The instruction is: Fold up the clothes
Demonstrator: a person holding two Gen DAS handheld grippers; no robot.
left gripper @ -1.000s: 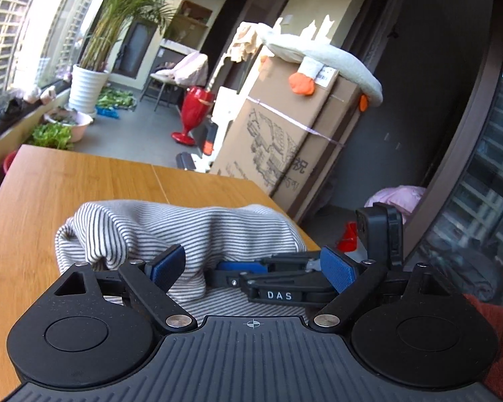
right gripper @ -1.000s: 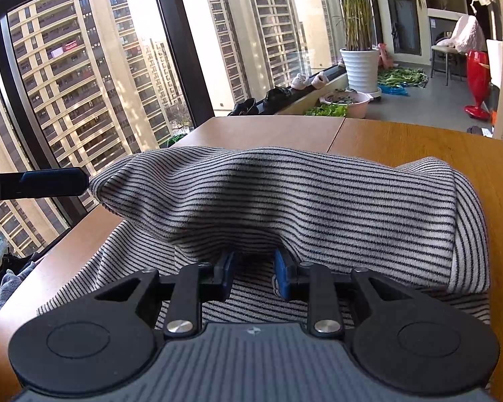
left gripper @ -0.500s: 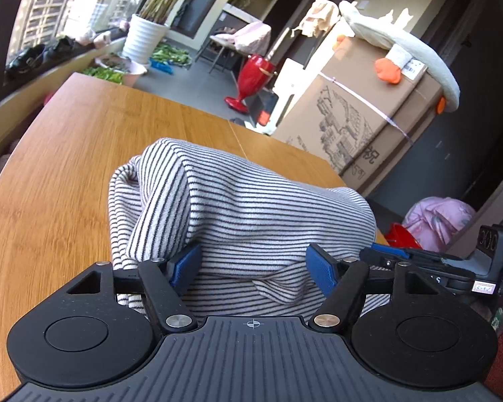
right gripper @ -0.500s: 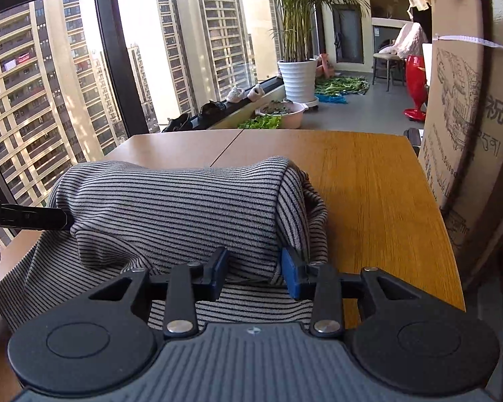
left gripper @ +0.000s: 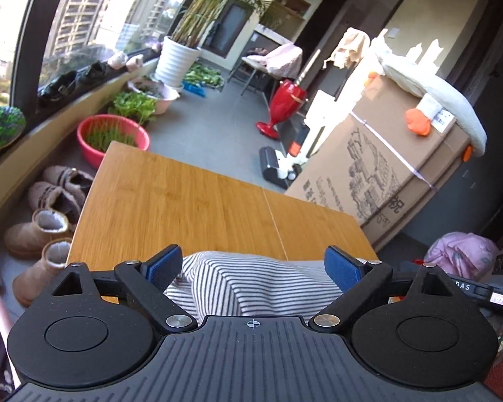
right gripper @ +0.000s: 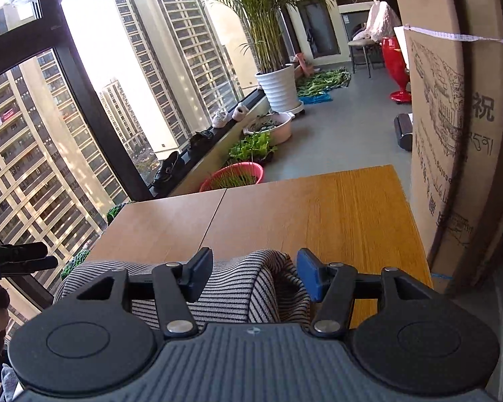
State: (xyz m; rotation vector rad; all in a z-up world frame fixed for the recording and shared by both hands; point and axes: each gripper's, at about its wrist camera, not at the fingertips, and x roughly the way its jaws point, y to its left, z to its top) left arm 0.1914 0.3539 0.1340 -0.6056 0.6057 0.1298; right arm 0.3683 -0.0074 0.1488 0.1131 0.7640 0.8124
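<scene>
— Left view: the left hand-held gripper (left gripper: 253, 266) has spread wide and pulled back; the striped garment (left gripper: 251, 284) lies bunched on the surface (left gripper: 191, 207).

— Right view: the right hand-held gripper (right gripper: 254, 274) released its pinch too, so that fold looks set.

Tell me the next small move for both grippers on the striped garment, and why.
Probably draw both back clear of the cloth. The left gripper and the right gripper are open, their fingers wide apart around the striped garment without pinching it. It lies bunched in a folded heap at the near edge of the wooden table, so nothing is held; retreating would show whether another fold is needed.
</scene>
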